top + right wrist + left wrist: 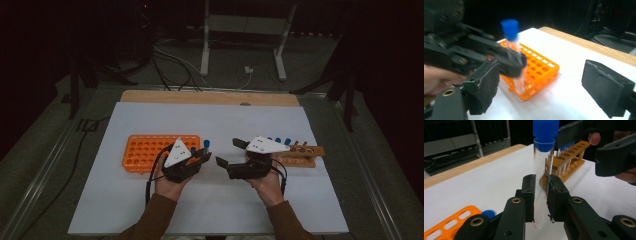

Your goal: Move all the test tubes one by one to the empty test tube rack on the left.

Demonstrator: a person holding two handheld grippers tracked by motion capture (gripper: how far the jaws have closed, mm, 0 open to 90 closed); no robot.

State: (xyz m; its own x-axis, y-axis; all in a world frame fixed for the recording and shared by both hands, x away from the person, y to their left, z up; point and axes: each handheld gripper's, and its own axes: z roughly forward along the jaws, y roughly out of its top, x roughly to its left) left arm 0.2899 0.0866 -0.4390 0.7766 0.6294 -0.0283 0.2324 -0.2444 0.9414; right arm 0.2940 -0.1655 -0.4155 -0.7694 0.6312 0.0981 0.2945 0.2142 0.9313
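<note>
High view: tube [205, 145] btwn racks.

Clear test tube [541, 182] with blue cap [545, 128]. Orange plastic tube rack [145, 150] with a grid of holes. Brown wooden tube rack [306, 154] holding blue-capped tubes. White sheet [150, 200] over a light wooden tabletop [200, 97]. Black left gripper [541, 192] and black right gripper [541, 85], each topped by a pale grey plate. Brown sleeves [155, 220].
</note>
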